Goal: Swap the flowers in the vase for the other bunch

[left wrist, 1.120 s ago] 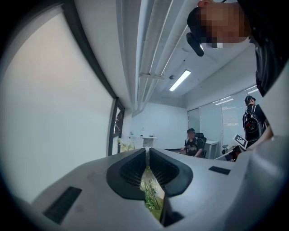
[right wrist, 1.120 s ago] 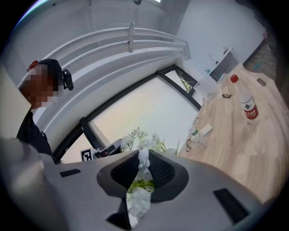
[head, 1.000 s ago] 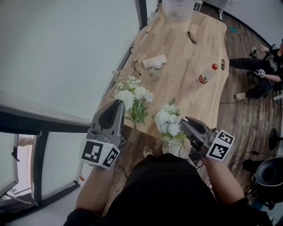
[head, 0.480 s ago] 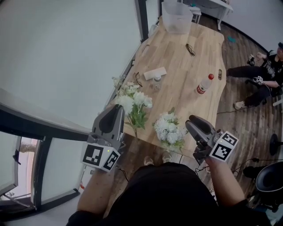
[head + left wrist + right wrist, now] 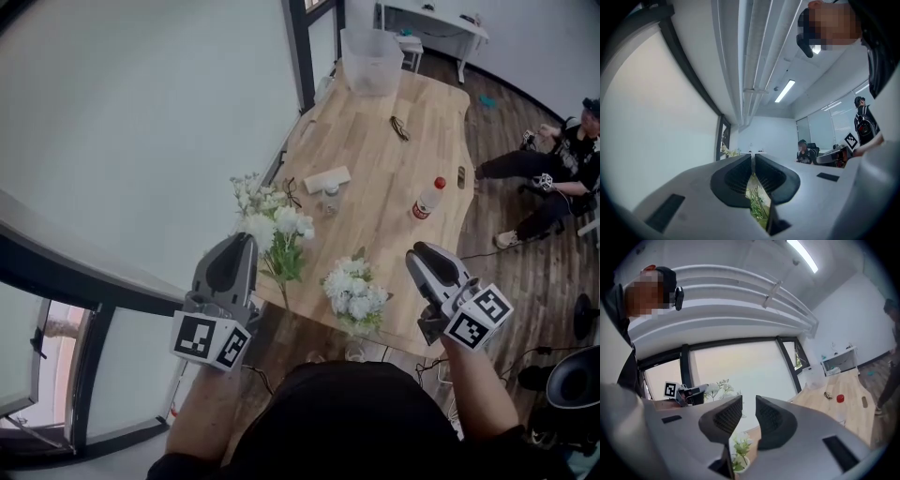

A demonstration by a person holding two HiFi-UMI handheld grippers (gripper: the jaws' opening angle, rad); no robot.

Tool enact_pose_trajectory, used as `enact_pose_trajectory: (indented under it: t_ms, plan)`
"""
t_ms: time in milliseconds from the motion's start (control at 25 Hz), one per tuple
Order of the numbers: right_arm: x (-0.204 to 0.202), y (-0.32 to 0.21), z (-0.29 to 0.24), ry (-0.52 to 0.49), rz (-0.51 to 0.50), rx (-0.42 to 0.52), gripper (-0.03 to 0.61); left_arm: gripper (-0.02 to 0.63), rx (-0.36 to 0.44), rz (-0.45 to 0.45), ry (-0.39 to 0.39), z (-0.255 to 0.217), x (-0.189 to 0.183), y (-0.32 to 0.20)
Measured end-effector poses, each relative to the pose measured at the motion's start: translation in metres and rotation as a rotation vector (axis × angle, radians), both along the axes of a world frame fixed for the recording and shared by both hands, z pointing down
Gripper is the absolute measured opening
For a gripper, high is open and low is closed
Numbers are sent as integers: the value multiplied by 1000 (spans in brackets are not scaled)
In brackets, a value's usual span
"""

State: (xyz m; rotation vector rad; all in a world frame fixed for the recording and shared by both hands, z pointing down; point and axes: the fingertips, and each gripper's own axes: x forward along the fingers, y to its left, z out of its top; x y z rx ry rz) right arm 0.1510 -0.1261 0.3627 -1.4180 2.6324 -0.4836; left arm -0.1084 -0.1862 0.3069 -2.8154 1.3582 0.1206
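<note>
My left gripper (image 5: 246, 240) (image 5: 753, 161) is shut on the stems of a bunch of white flowers (image 5: 272, 217), which it holds upright in the air at the table's near left corner. The stem end hangs past the table edge. A second white bunch (image 5: 353, 292) stands in a white vase (image 5: 738, 468) near the table's front edge; in the head view the blooms hide the vase. To the right of that bunch, apart from it, is my right gripper (image 5: 419, 251) (image 5: 748, 404). Its jaws are closing, with nothing between them.
On the wooden table (image 5: 403, 159) behind the flowers lie a white packet (image 5: 326, 180), a small jar (image 5: 328, 199), glasses (image 5: 289, 192), a red-capped bottle (image 5: 427, 199) and a clear tub (image 5: 370, 58). A person (image 5: 553, 169) sits on the floor at right. A window wall runs along the left.
My right gripper has let go of the vase bunch, opened and drawn away to the right and up. The left gripper has risen a little with its bunch.
</note>
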Motion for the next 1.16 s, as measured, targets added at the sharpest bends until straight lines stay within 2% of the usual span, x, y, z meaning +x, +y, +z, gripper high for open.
enact_pose_trajectory:
  t_ms: [40,80,120,320,640,1160]
  plan:
    - [3,0,-1,6,6,2,92,29,5,-2,-1,-1,0,1]
    - [5,1,-2,6,10,-4,38,29,9,-2,-1,-2,1,1]
    - [6,2,-1,7,11,-15,26,29,11,-1,0,-3,2,2]
    - [12,0,9,80,44,-47,25,29,14,-7,-2,-6,3,4]
    - [29,-2,23,18,90,-86,25,29,7,-10,-2,-6,7,8]
    - [29,-3,13,24,67,-78,25,29,8,-4,-6,-10,13,9]
